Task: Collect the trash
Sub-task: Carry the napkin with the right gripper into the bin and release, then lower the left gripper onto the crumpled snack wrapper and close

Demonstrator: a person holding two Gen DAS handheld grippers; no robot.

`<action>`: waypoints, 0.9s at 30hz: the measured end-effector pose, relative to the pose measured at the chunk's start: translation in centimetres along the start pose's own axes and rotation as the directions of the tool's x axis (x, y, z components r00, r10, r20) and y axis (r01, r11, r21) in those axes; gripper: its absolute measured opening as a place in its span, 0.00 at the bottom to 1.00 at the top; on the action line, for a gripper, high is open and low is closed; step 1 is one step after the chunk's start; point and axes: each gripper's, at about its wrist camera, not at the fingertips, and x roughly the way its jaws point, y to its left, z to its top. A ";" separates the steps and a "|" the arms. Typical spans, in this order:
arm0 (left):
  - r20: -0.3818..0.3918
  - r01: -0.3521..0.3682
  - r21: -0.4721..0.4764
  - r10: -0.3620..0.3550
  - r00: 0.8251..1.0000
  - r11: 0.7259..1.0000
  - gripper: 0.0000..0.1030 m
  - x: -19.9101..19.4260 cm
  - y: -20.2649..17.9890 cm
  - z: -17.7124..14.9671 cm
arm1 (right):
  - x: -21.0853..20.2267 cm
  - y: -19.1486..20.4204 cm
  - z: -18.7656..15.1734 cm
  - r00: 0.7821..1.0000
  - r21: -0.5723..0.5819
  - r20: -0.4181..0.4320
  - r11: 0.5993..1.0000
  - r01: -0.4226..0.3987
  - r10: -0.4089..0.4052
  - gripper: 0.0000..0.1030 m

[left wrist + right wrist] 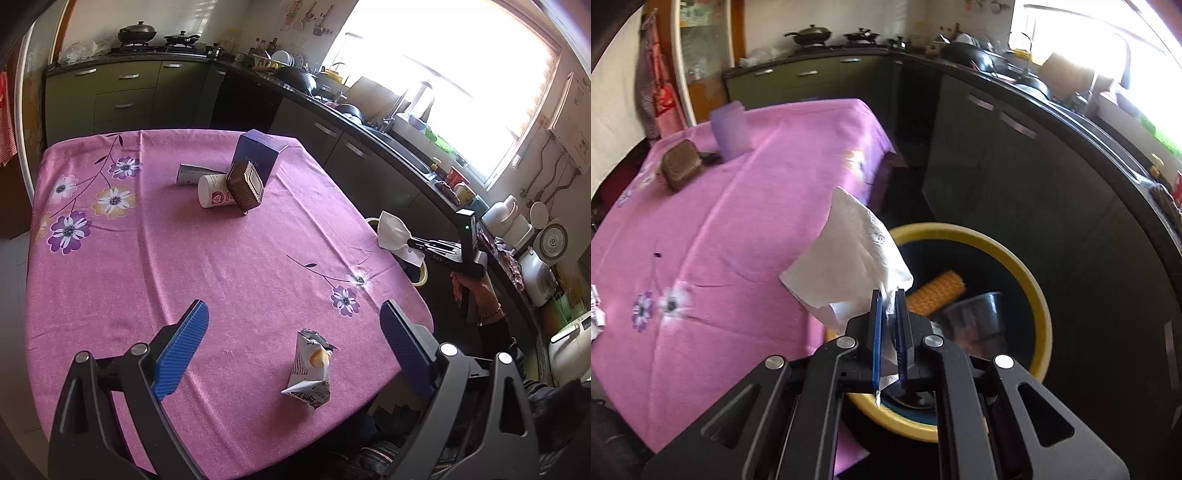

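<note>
My right gripper [889, 295] is shut on a white paper napkin [849, 266] and holds it beside the table's right edge, above the rim of a yellow-rimmed trash bin [1027, 277]. The bin holds a corn cob [936, 293] and a clear plastic cup [975, 317]. The napkin [393, 234] and right gripper [410, 243] also show in the left wrist view. My left gripper [293, 314] is open above the pink floral tablecloth [184, 277], with a crumpled snack wrapper [312, 369] lying between and just ahead of its fingers.
Far on the table stand a blue box [258, 151], a brown tin [244, 186], a white cup on its side [214, 190] and a white tube [192, 173]. Dark kitchen cabinets [1015, 166] and a cluttered counter [369, 118] run along the right.
</note>
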 end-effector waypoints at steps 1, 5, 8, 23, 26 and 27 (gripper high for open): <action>-0.003 0.000 0.003 0.000 1.000 1.000 0.87 0.1 0.0 0.0 | 0.7 -0.9 -0.4 1.000 0.014 -0.015 1.000 0.024 -0.024 0.07; -0.012 -0.002 0.009 0.002 1.000 1.000 0.87 0.2 -0.2 0.2 | 3.1 -3.3 -1.3 0.995 0.047 -0.080 0.997 0.060 -0.056 0.07; -0.019 -0.002 0.011 0.002 1.000 1.000 0.87 0.5 -0.3 0.3 | 3.9 -4.4 -2.1 0.992 0.063 -0.108 0.996 0.070 -0.062 0.08; -0.093 0.025 0.078 -0.018 0.995 0.997 0.89 2.5 -2.3 -0.1 | 0.8 -4.6 -2.7 0.993 0.136 -0.057 0.984 0.114 -0.107 0.42; -0.138 0.026 0.132 -0.008 0.990 0.991 0.89 3.4 -3.3 -0.7 | -2.2 -2.4 -3.4 0.997 0.160 0.018 0.985 0.065 -0.069 0.46; -0.158 0.028 0.157 -0.003 0.987 0.987 0.89 3.8 -3.7 -1.0 | -3.3 -1.4 -3.9 0.998 0.169 0.050 0.985 0.038 -0.048 0.47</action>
